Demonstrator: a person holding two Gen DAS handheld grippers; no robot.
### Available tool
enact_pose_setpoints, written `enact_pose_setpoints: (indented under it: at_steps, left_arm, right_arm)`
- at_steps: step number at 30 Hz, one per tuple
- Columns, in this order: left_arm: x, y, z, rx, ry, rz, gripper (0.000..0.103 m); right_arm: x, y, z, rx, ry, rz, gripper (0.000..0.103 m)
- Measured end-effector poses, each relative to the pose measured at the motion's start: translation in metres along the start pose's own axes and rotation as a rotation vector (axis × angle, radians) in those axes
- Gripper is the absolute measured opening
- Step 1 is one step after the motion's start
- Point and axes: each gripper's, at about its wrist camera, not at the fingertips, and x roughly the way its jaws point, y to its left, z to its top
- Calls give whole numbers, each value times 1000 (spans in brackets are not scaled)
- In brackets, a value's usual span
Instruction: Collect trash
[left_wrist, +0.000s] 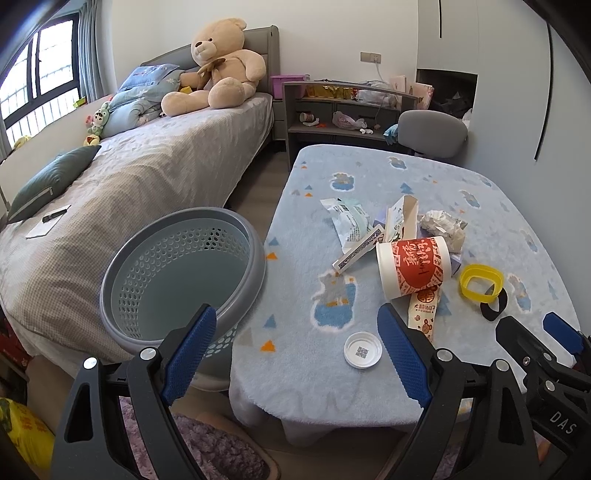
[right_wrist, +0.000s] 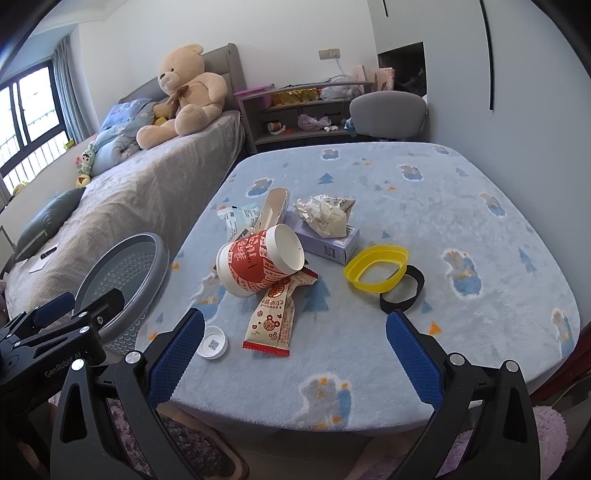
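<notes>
You are holding both grippers, left (left_wrist: 301, 349) and right (right_wrist: 293, 352), with fingers apart and empty at the table's (right_wrist: 498, 177) near edge, the trash heaped mid-table ahead, the wrapper (right_wrist: 275, 314) pointing lengthwise at your nearer right gripper, the bin (left_wrist: 184, 273) sitting off the left edge

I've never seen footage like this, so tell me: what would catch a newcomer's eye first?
Probably the big teddy bear sitting at the head of the bed. Next, the pile of trash in the middle of the blue table, topped by a tipped red-and-white paper cup beside a yellow ring. A grey perforated basket waits empty between bed and table.
</notes>
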Motion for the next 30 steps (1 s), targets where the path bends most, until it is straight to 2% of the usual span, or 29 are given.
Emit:
enact_pose_setpoints:
  at_steps: [6,13,25,30]
  left_arm:
    - [12,8,-3,-11,27,27,85]
    - [36,8,-13,-1,83,25,85]
    - [64,-5,-28,30,165,-23,85]
    - [81,-11,-36,28,211,-74,85]
  right_arm:
    - [6,-8,-4,8,18,5,97]
    - [21,-22,-16,19,57,-2,97]
    - [42,-45,-31,37,100,-42,97]
    - [45,-53,-32,58,96,-48,97]
